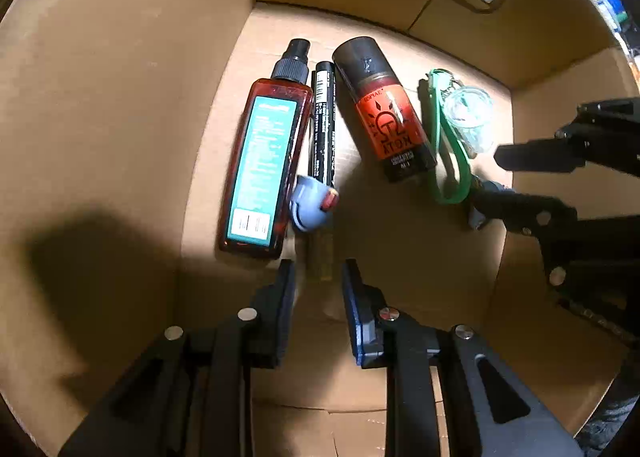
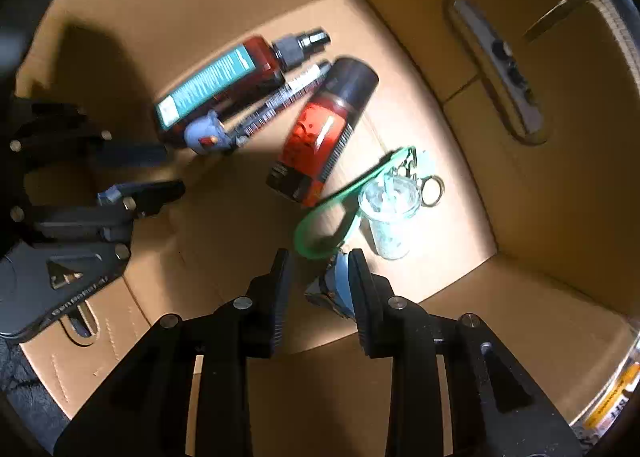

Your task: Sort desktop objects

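1. Setting: inside of a cardboard box (image 1: 120, 97), both grippers pointing down at its floor, sorted things lying in a loose row.
2. Contents, as laid out in the left wrist view: spray bottle (image 1: 264, 161) with teal label; black marker (image 1: 324, 117) just beside it; orange-and-black aerosol can (image 1: 384, 113); green strap (image 1: 440, 145) joined to a tiny clear cup charm (image 1: 468, 113). Small blue figurine (image 1: 308, 205) resting against the bottle and the marker.
3. Left gripper (image 1: 318, 263): narrow gap, straddling the shadowed lower end of the marker, pads not visibly pressing on it.
4. Right gripper (image 2: 320, 253): narrow gap, just beside the loop of the green strap. Small blue-and-dark item (image 2: 330, 289), too unclear to name, lying against one pad and apart from the other.
5. Step in hand, as judged: setting things down in the box and letting go.
6. For a clean release: spread each gripper until both pads stand clear, then check that nothing clings to a pad.
7. For a clean exit: rise straight up, without sideways drift, so as not to roll the marker or nudge the figurine.
8. Chief hazard: the strap loop near the right fingertips, likely to snag and drag the charm out.
9. Spacing: keep the two grippers apart on the way out.
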The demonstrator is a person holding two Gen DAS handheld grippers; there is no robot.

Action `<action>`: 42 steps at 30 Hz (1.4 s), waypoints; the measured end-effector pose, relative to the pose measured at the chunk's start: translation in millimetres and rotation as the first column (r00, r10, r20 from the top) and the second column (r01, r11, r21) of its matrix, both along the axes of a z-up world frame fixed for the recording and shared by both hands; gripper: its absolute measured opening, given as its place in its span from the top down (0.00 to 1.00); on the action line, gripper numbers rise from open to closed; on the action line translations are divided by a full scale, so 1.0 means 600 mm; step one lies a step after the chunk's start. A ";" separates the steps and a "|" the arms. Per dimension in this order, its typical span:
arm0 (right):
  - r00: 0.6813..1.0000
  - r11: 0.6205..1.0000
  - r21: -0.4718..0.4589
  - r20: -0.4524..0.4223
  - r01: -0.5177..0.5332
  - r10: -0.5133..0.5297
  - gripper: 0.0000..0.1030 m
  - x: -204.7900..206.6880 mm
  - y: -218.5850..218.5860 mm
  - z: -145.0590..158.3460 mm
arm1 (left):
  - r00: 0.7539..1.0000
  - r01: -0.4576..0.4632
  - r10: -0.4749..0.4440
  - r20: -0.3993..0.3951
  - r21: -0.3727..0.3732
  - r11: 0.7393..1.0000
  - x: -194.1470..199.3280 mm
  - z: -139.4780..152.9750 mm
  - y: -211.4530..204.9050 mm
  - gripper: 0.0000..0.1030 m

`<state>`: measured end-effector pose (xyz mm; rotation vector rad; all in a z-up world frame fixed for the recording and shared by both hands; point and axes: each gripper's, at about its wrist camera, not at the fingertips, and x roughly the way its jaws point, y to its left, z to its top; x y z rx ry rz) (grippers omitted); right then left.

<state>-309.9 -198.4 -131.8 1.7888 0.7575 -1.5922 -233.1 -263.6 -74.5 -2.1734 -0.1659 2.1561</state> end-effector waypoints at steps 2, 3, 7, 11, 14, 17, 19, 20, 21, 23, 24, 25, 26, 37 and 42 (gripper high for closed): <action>1.000 0.999 -0.034 -0.018 0.003 -0.003 0.74 0.006 0.005 0.017 | 0.999 0.006 -0.007 -0.034 -0.031 1.000 0.012 0.020 0.005 0.58; 1.000 0.999 -0.052 -0.028 0.004 -0.005 0.74 0.010 0.008 0.027 | 0.999 0.007 -0.009 -0.050 -0.048 0.999 0.016 0.029 0.007 0.51; 0.998 0.994 -0.106 -0.064 0.000 -0.007 0.74 0.027 0.021 0.065 | 0.993 -0.016 0.007 -0.118 -0.075 0.997 0.039 0.070 0.011 0.41; 0.995 0.989 -0.149 -0.100 0.006 -0.022 0.74 0.040 0.035 0.100 | 0.985 -0.030 0.010 -0.172 -0.109 0.994 0.058 0.101 0.016 0.41; 0.992 0.982 -0.188 -0.126 0.005 -0.029 0.74 0.058 0.038 0.132 | 0.975 -0.034 0.002 -0.220 -0.143 0.989 0.079 0.130 0.017 0.41; 0.986 0.975 -0.223 -0.163 -0.005 -0.032 0.74 0.065 0.045 0.146 | 0.961 -0.026 -0.018 -0.275 -0.154 0.988 0.096 0.172 0.027 0.41; 0.983 0.969 -0.245 -0.181 -0.019 -0.027 0.74 0.076 0.044 0.155 | 0.950 -0.028 -0.027 -0.312 -0.168 0.985 0.100 0.184 0.030 0.41; 0.982 0.967 -0.254 -0.190 -0.027 -0.022 0.74 0.086 0.047 0.163 | 0.941 -0.032 -0.029 -0.336 -0.175 0.984 0.106 0.191 0.034 0.41; 0.979 0.964 -0.262 -0.203 -0.038 -0.017 0.74 0.100 0.049 0.171 | 0.934 -0.037 -0.029 -0.356 -0.178 0.983 0.110 0.194 0.039 0.41; 0.974 0.959 -0.278 -0.224 -0.055 -0.009 0.74 0.120 0.054 0.186 | 0.922 -0.045 -0.029 -0.387 -0.180 0.983 0.114 0.194 0.048 0.41; 0.972 0.957 -0.283 -0.233 -0.061 -0.007 0.74 0.128 0.056 0.192 | 0.915 -0.049 -0.028 -0.402 -0.181 0.982 0.116 0.195 0.052 0.41; 0.970 0.955 -0.288 -0.243 -0.068 -0.004 0.74 0.136 0.059 0.199 | 0.908 -0.052 -0.030 -0.419 -0.183 0.982 0.122 0.202 0.057 0.41; 0.966 0.953 -0.292 -0.257 -0.075 -0.003 0.74 0.144 0.061 0.204 | 0.902 -0.053 -0.033 -0.431 -0.186 0.981 0.127 0.208 0.061 0.41; 0.937 0.915 -0.384 -0.348 -0.119 -0.024 0.73 0.217 0.093 0.259 | 0.827 -0.097 -0.027 -0.561 -0.189 0.977 0.189 0.251 0.086 0.36; 0.905 0.883 -0.445 -0.422 -0.149 -0.060 0.71 0.258 0.119 0.285 | 0.768 -0.125 -0.036 -0.640 -0.204 0.971 0.233 0.271 0.100 0.33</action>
